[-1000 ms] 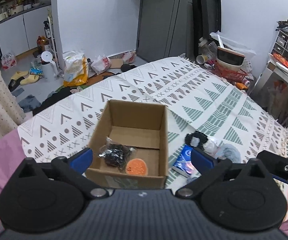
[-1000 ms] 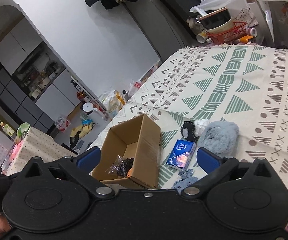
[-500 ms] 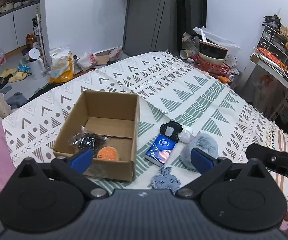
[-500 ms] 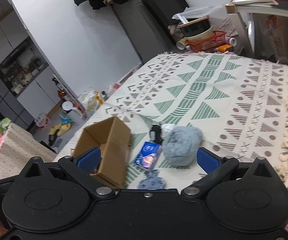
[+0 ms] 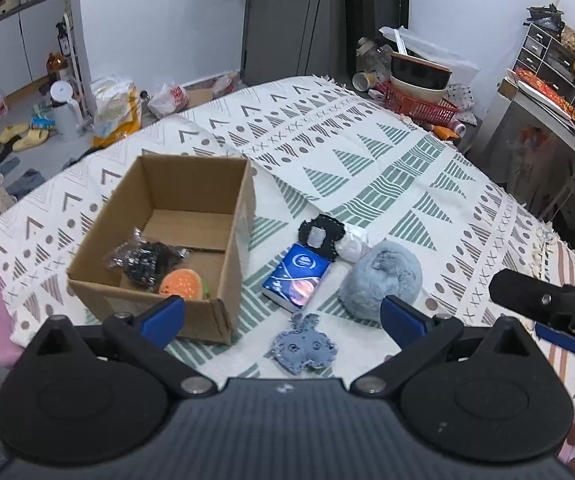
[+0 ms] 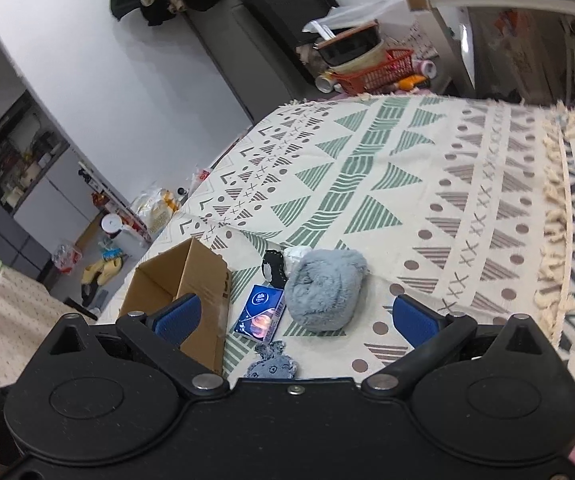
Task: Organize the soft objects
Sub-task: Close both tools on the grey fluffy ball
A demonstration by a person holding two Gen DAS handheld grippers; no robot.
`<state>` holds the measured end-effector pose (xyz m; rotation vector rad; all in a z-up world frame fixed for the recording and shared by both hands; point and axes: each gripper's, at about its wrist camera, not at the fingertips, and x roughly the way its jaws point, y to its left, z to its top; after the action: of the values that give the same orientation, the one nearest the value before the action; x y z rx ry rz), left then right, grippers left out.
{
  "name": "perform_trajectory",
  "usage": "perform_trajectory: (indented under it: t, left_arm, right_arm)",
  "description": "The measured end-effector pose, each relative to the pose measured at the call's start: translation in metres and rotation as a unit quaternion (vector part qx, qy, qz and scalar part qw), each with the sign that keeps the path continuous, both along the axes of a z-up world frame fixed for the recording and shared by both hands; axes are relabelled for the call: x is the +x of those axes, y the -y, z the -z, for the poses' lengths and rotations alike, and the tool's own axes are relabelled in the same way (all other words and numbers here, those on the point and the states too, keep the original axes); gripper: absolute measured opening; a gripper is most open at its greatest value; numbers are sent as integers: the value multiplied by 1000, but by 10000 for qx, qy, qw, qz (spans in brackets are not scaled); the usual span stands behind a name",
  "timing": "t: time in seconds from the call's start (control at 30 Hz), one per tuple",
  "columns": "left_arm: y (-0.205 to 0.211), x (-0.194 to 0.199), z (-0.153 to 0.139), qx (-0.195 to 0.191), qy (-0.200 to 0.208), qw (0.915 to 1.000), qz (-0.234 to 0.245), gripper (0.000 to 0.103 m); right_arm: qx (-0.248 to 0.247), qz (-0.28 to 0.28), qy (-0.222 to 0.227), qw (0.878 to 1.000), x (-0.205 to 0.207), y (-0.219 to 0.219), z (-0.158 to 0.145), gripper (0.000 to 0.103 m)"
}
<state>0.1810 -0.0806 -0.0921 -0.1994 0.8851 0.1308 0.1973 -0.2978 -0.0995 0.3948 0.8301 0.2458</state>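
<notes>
An open cardboard box (image 5: 191, 184) stands on the patterned bedspread (image 5: 367, 168). It holds a black packet (image 5: 145, 260) and an orange round toy (image 5: 181, 285). Right of the box lie a blue tissue pack (image 5: 296, 278), a fluffy grey-blue plush (image 5: 381, 278), a black patch (image 5: 321, 234), a white wad (image 5: 353, 242) and a small denim patch (image 5: 303, 346). My left gripper (image 5: 281, 316) is open and empty, above the near edge. My right gripper (image 6: 293, 316) is open and empty, with the plush (image 6: 323, 292) and tissue pack (image 6: 261, 314) between its fingers; the box (image 6: 183, 280) is at its left.
A red basket (image 5: 419, 106) with bowls stands beyond the bed's far edge. A desk (image 5: 559, 112) stands at the right. Bags, a kettle and slippers litter the floor (image 5: 67, 112) at the left. The bedspread's tasselled fringe (image 6: 555, 208) runs along the right.
Both grippers have pulled back and shifted right. The left view now takes in the plush, tissue pack and patches beside the box. The right gripper now centres on the plush.
</notes>
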Motion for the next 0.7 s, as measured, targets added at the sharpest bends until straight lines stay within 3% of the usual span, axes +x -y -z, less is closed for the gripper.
perform_trajectory:
  t: [0.3,0.37,0.47,0.63,0.7]
  left_arm:
    - [2,24,5,-252,96,9996,71,102]
    - [1,29,8,-387,129,9991,144,100]
    - [6,40,15,-496,90,9983,279,99]
    - [11,58,29,-679,-69,9968,427,82]
    - [13,67,35,-797,-177,9955,487,70]
  right_arm:
    - [597,466,-447,9961,16,16,27,103]
    - [749,553,-530,9942,20,20,33,99]
    - [973,647,-716,9906,28,23,45,86]
    - [1310,876,-1000,9824,41,30,63,72]
    - [1463,921,-1067,9792,46,32,69,68]
